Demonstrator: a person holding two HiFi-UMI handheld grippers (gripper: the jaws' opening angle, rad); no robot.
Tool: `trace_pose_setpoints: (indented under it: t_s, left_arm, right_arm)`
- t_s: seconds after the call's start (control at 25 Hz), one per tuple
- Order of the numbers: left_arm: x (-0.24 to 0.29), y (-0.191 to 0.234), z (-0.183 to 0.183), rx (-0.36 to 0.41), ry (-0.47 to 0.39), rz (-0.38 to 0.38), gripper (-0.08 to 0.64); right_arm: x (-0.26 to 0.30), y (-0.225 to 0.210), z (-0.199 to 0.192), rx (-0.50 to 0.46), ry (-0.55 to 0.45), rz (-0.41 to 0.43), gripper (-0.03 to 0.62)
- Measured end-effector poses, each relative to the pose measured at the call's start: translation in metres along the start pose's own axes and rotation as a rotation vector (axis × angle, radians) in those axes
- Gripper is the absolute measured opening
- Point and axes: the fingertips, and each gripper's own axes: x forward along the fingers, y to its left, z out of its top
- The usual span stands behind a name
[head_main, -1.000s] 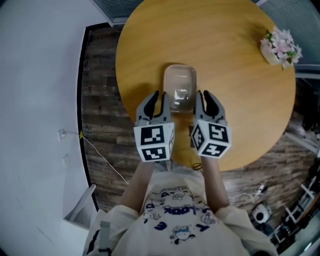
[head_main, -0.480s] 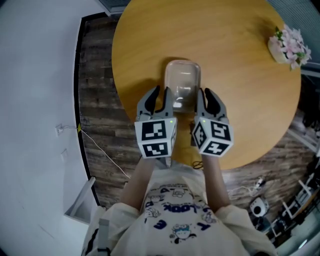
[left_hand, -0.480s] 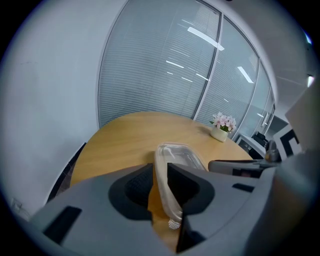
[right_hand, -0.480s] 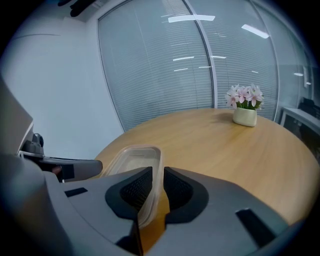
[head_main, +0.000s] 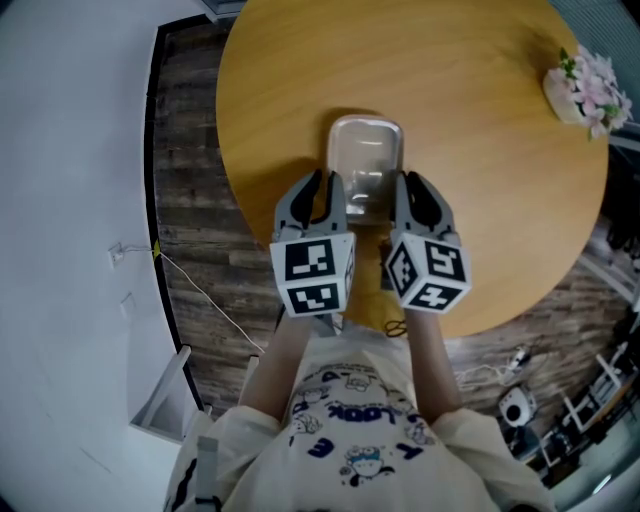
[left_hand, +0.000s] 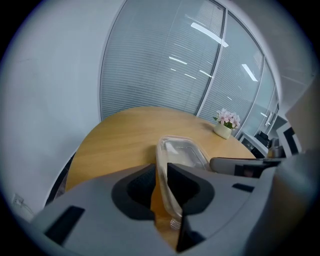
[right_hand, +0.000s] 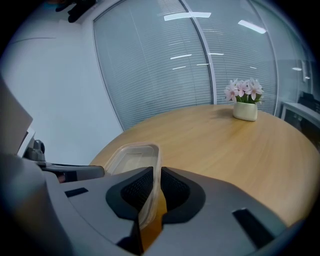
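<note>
A round wooden table (head_main: 480, 150) stands on a dark plank floor (head_main: 195, 200), with a white wall (head_main: 70, 200) along the left. The gripper views show tall glass panes with closed blinds (right_hand: 150, 65) curving behind the table. A small white pot of pink flowers (head_main: 583, 88) sits near the table's far right edge, well apart from everything else, and a thin cable (head_main: 200, 310) trails across the floor.

A clear plastic container (head_main: 365, 165), empty and open-topped, lies over the near part of the table, between the two grippers. Whether its base touches the wood cannot be told. The left gripper (head_main: 322, 190) has its jaws closed to a narrow gap on the container's left wall. In its own view the thin wall (left_hand: 165, 195) runs straight between the dark pads. The right gripper (head_main: 408, 190) is closed the same way on the right wall (right_hand: 150, 200), which is pinched between its pads. The person's printed shirt (head_main: 350, 420) fills the bottom of the head view.

Against half a second ago, both grips are unchanged and the container keeps almost the same place between the jaws. In the head view the table and the flower pot have slid slightly toward the right edge.
</note>
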Motion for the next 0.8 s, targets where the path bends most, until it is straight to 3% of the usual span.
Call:
trace_pose_setpoints:
  t_s: [0.8]
  left_arm:
    - [-0.009, -0.008, 0.012, 0.014, -0.047, -0.009, 0.023]
  right_arm:
    - [-0.012, 0.004, 0.011, 0.003, -0.047, 0.028, 0.021]
